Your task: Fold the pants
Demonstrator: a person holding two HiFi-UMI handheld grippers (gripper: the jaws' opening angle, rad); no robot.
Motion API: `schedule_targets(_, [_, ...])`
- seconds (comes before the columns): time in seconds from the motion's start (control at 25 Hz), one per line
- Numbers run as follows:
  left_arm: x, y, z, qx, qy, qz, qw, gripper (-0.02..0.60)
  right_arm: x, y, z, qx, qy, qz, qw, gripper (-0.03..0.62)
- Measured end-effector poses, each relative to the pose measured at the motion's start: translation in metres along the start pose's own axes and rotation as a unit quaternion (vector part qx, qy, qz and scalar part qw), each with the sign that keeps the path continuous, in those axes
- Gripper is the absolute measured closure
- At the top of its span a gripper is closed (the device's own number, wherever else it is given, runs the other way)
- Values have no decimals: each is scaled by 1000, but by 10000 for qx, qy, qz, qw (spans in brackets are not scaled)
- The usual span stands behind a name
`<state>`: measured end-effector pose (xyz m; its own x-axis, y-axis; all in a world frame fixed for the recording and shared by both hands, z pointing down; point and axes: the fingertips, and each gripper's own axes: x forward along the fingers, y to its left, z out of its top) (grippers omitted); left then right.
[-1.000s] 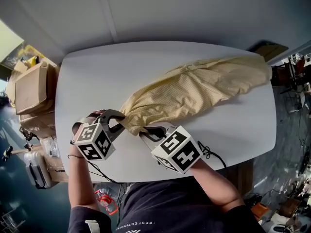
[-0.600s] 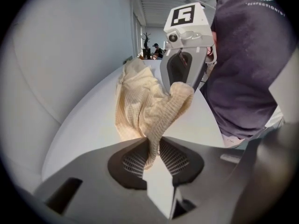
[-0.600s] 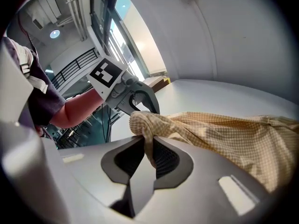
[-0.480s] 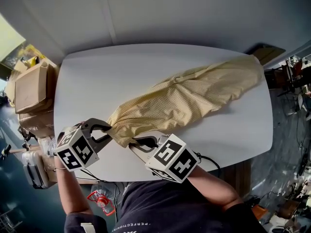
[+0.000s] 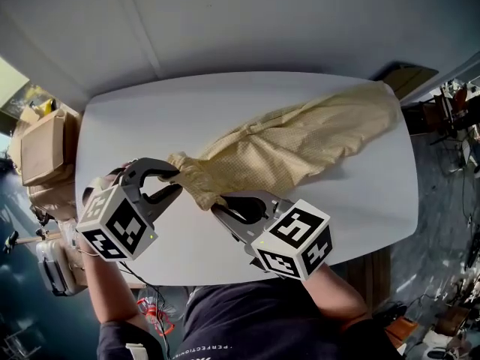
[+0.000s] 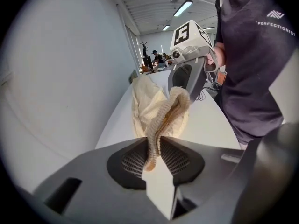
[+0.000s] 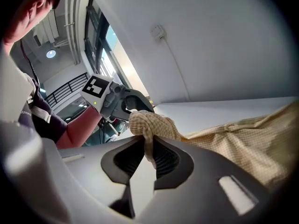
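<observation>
Yellow checked pants [image 5: 300,145] lie in a long bunch across the white table [image 5: 135,126]. They run from the 2 o'clock corner down toward 7 o'clock, where the near end is raised above the tabletop. My left gripper [image 5: 178,180], at 8 o'clock in the head view, has its jaws clamped on a thin rolled edge of that end. My right gripper [image 5: 216,202], at 6 o'clock, pinches the same bunched end just beside it, pads pressed on the fabric. Cardboard boxes [image 5: 45,148] stand off the table at 9 o'clock.
</observation>
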<state>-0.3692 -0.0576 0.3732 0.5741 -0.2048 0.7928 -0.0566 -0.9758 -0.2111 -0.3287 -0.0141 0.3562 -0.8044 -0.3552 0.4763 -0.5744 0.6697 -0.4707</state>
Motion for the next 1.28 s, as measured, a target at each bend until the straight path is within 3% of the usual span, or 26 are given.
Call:
schedule_targets(0.12, [22,7,30,-42,-177,-52,9998,494,-28,-30,1,137,-158,-242,9995,542])
schedule_targets(0.28, [55,12,70,-343,-432,-419,9976,495,-65,-71,-1,322,-305,-560,9974,542])
schedule_targets(0.4, [81,21,94,-306,-441,-430,9976,495,-85,-97,-6,473,-383,-727,9955,540])
schedule_targets(0.6, [128,37,119,-197,-396,-232,9988,483,-105,-143,-17,824,-520,-1018,9900,540])
schedule_targets(0.8, [169,51,136,-120,-374,203,9990,466,-114,-181,-31,1030,-509,-1182,9863,539])
schedule_targets(0.92, [187,56,141,-243,-391,364,9983,453,-117,-199,-41,1115,-487,-1295,9841,537])
schedule_targets(1.28, [190,70,154,-495,-525,763,9945,388,-127,-236,-60,1187,-338,-1789,9761,488])
